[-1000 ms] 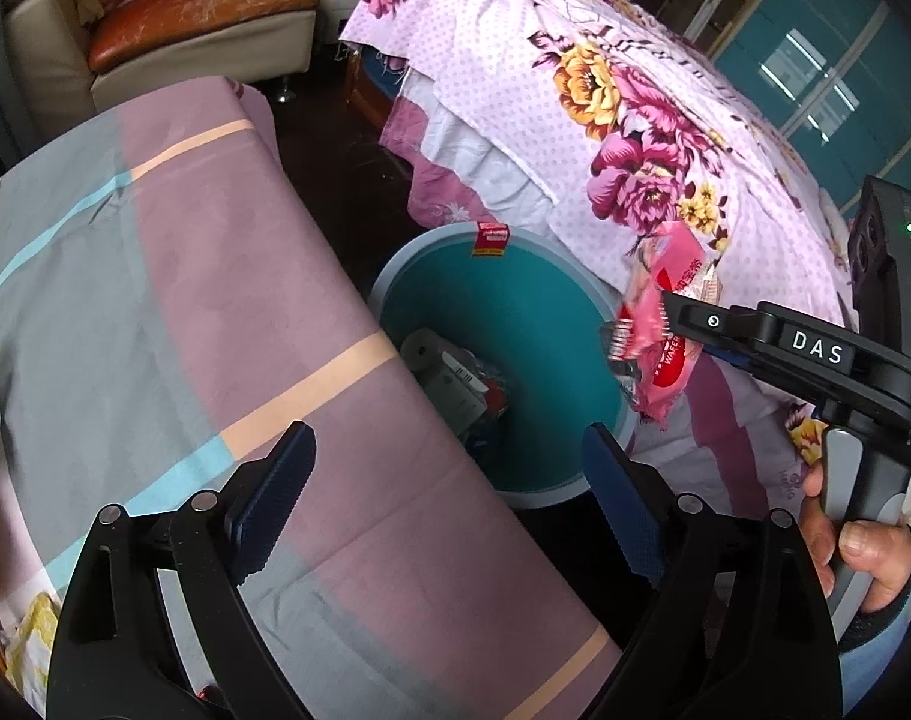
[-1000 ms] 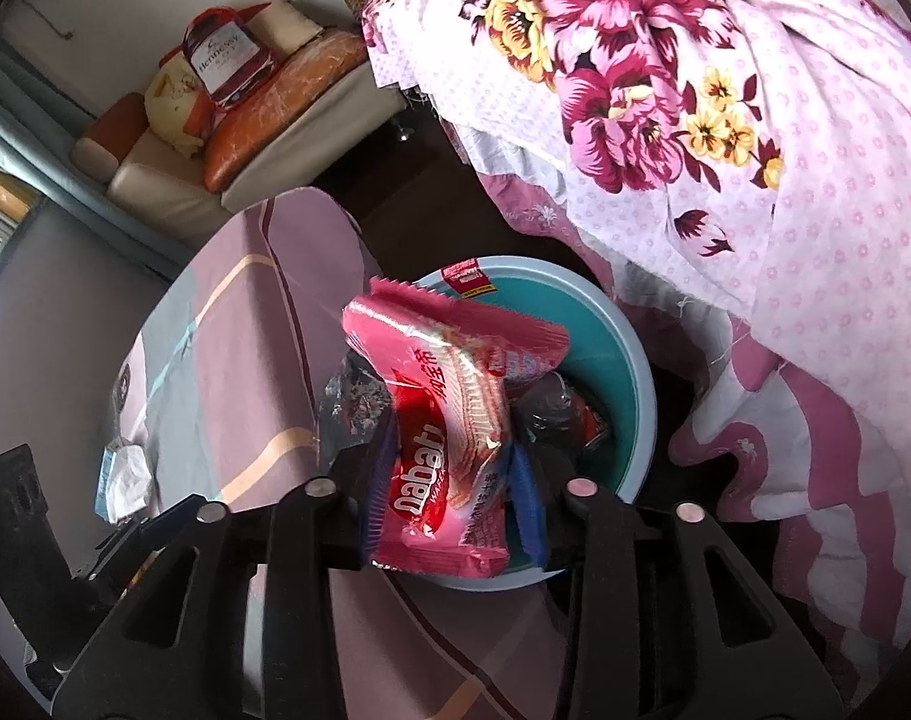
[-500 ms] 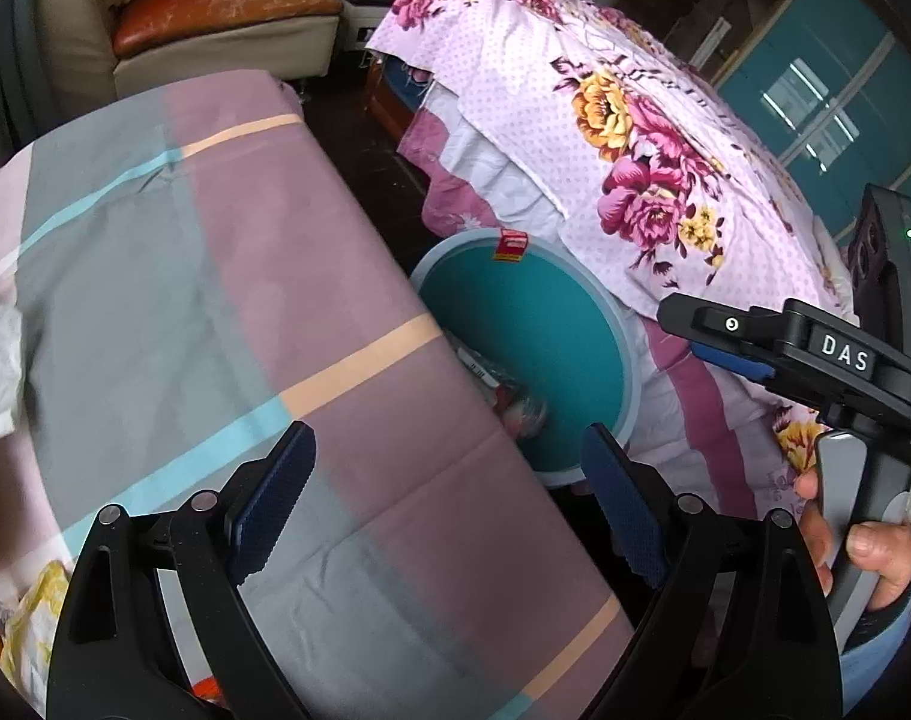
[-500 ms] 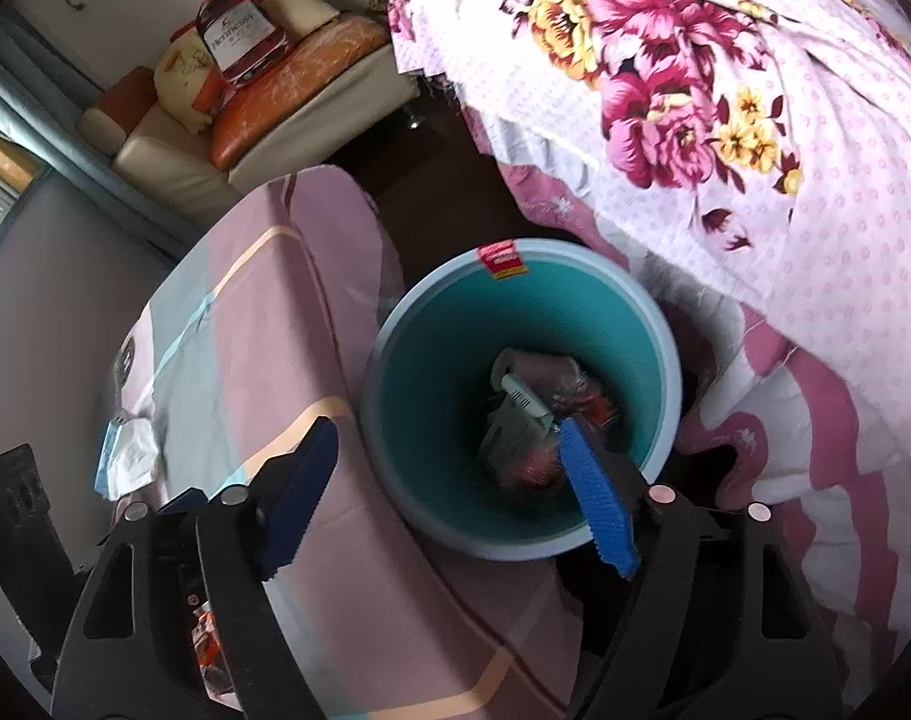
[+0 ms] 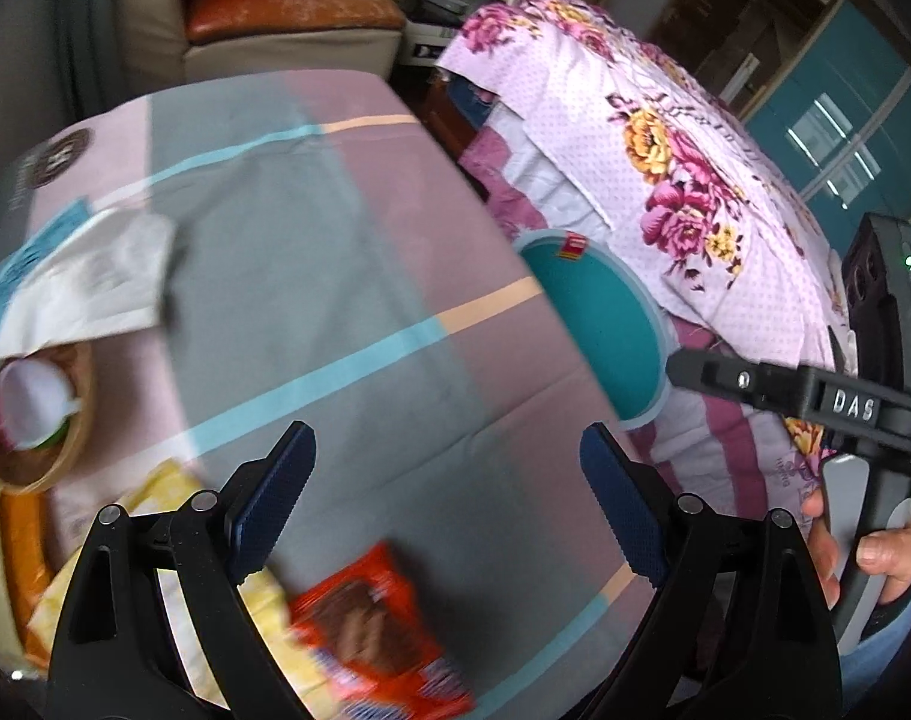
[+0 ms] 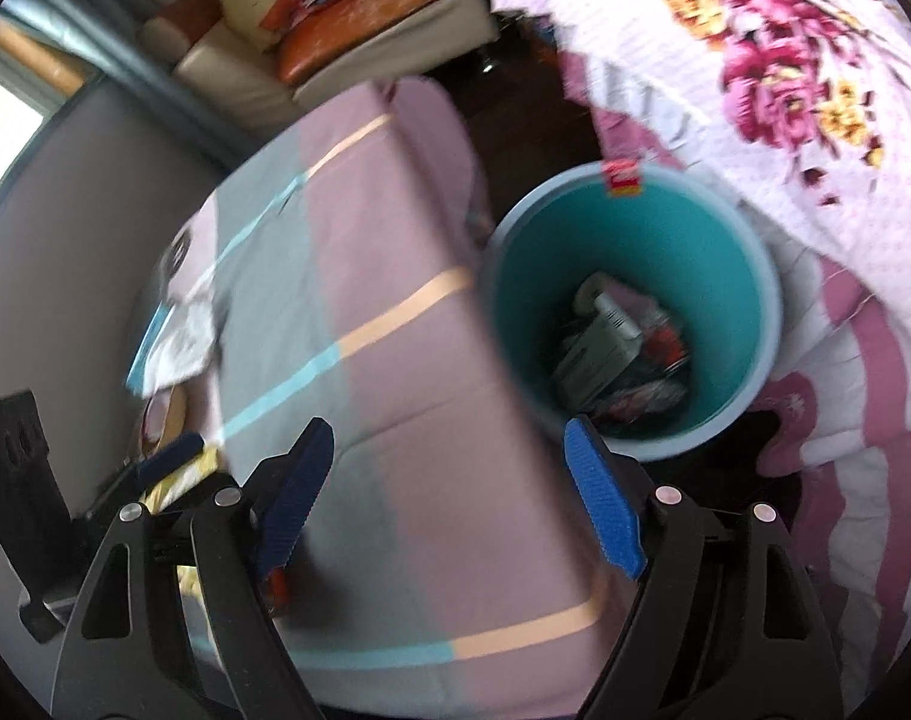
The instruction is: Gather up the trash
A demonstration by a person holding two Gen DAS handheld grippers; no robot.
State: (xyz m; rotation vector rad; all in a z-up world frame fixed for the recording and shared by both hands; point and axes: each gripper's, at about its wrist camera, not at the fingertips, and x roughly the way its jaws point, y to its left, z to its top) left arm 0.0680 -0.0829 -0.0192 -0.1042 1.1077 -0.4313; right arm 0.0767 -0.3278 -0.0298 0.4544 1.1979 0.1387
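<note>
Above the striped pink-and-grey tablecloth, beside the round teal plastic bin.
Right gripper opening, nothing between jaws; left gripper spread wide, gripping nothing.

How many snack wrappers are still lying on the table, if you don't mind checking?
2: an orange wrapper near the front edge by the left gripper, and a yellow wrapper beside it. More may be hidden.

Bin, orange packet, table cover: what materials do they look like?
Bin: likely moulded plastic, smooth teal walls with a pale rolled rim. Orange packet: probably glossy plastic film, printed and creased, though blurred. Table cover: woven cloth, matte, with fold lines and draped edges.
</note>
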